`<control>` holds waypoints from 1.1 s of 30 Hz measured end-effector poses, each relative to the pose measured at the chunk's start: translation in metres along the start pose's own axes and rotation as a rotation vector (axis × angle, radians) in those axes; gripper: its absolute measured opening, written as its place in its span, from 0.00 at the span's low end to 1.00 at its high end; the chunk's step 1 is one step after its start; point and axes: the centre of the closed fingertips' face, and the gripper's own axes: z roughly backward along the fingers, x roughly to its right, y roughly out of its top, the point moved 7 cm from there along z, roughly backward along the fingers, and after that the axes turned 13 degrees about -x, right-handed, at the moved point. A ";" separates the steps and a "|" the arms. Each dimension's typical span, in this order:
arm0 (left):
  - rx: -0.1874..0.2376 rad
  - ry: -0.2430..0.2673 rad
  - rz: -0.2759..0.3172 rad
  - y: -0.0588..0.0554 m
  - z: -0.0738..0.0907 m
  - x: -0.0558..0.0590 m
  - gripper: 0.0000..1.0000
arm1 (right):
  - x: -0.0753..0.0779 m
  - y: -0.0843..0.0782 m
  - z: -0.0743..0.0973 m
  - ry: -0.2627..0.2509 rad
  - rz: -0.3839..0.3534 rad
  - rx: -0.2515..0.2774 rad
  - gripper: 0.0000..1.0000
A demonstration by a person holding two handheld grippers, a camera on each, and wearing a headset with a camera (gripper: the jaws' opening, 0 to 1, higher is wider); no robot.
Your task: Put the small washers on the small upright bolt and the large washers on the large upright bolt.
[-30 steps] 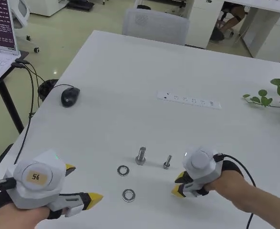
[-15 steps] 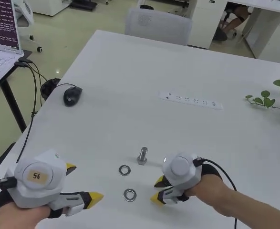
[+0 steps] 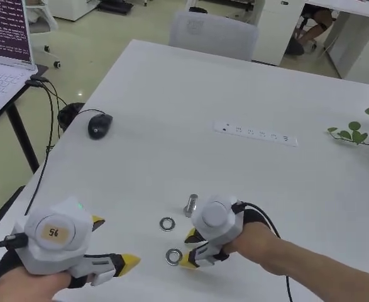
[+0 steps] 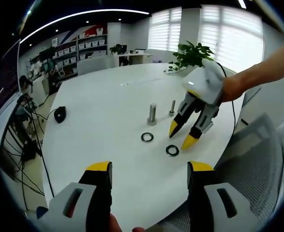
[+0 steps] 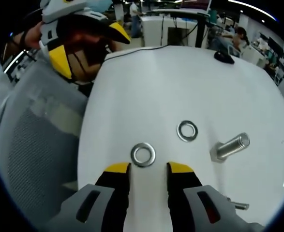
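Note:
Two steel washers lie on the white table: one (image 3: 167, 223) nearer the bolts, one (image 3: 173, 256) nearer the front edge. The large bolt (image 3: 191, 204) stands upright behind them. In the left gripper view the small bolt (image 4: 172, 107) stands to the right of the large bolt (image 4: 153, 114). My right gripper (image 3: 188, 250) is open and narrow, its yellow tips just short of the near washer (image 5: 143, 154), nothing between them. The other washer (image 5: 187, 130) and large bolt (image 5: 230, 146) lie beyond. My left gripper (image 3: 112, 241) hovers open at the front left, empty.
A black mouse (image 3: 100, 126) and cable sit at the table's left edge, a white power strip (image 3: 254, 134) at the back, a plant (image 3: 360, 133) at the right. A laptop (image 3: 2, 50) stands on a side desk, and a grey chair (image 3: 212, 34) faces the far edge.
My right gripper has moved left from beside the small bolt to the near washer and now hides the small bolt in the head view. The left gripper has stayed put.

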 end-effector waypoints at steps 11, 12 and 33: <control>0.004 0.007 0.007 -0.001 0.003 -0.004 0.62 | 0.000 0.015 -0.008 0.026 0.111 -0.056 0.31; 0.003 0.008 0.007 -0.001 0.003 -0.004 0.62 | 0.001 0.016 -0.010 0.029 0.133 -0.067 0.31; 0.004 0.010 0.012 0.001 0.002 -0.006 0.62 | -0.003 0.019 -0.015 0.028 0.365 -0.151 0.28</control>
